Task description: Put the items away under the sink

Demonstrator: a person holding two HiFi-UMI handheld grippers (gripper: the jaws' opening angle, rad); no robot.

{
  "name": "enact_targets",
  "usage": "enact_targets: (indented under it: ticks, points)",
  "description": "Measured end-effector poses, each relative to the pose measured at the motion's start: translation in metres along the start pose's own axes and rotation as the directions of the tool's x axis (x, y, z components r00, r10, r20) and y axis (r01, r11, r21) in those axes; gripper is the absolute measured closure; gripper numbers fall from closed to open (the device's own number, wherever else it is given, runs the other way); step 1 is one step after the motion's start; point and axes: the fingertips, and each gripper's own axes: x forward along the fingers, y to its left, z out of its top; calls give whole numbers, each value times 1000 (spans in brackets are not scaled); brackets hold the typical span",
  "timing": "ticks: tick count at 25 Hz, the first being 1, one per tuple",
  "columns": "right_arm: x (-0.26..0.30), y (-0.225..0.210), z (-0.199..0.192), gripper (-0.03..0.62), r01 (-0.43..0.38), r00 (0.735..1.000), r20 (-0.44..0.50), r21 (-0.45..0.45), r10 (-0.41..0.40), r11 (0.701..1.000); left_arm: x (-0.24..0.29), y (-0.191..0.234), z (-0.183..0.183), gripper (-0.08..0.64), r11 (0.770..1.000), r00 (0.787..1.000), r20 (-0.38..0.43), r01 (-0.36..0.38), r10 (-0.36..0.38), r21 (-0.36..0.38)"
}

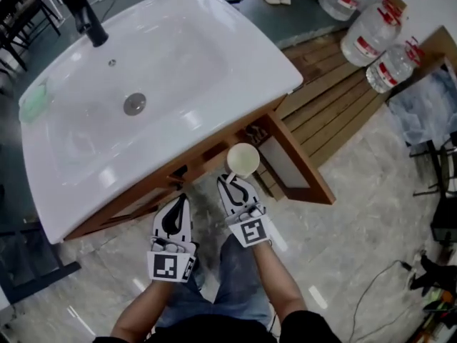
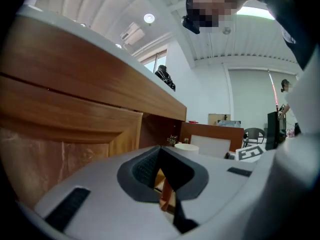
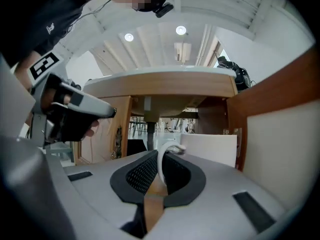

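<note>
- Left tool [image 1: 181, 200], nearest me beside its mate, is pressed together on nothing, low in front of the wooden cabinet [image 1: 143, 191] beneath the sink [image 1: 235, 41].
- Right tool [image 1: 230, 182] pinches the white handle [image 3: 165, 156] of the cup [image 1: 243, 160], which hangs at the cabinet's open mouth, not yet inside.
- Open door [image 1: 303, 164] stands to the right, so the way in looks free.
- My judgement: the cup is at the cabinet but unplaced. Setting it inside and letting go remain. Whether other items follow, I cannot tell.
</note>
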Motion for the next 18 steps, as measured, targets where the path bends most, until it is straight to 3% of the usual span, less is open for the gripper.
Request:
enact_targets:
  ticks: [9, 15, 18]
  points:
    - [87, -8, -58, 557, -47, 998, 32, 1, 47, 999, -4, 14, -20, 555, 999, 1000, 9, -10, 10, 37]
    - [111, -11, -72, 558, -51, 998, 26, -17, 52, 999, -6, 12, -19, 555, 999, 1000, 7, -8, 8, 44]
    - [113, -12, -71, 557, -35, 999, 30, 18, 34, 999, -7, 10, -17, 555, 999, 1000, 0, -7, 7, 44]
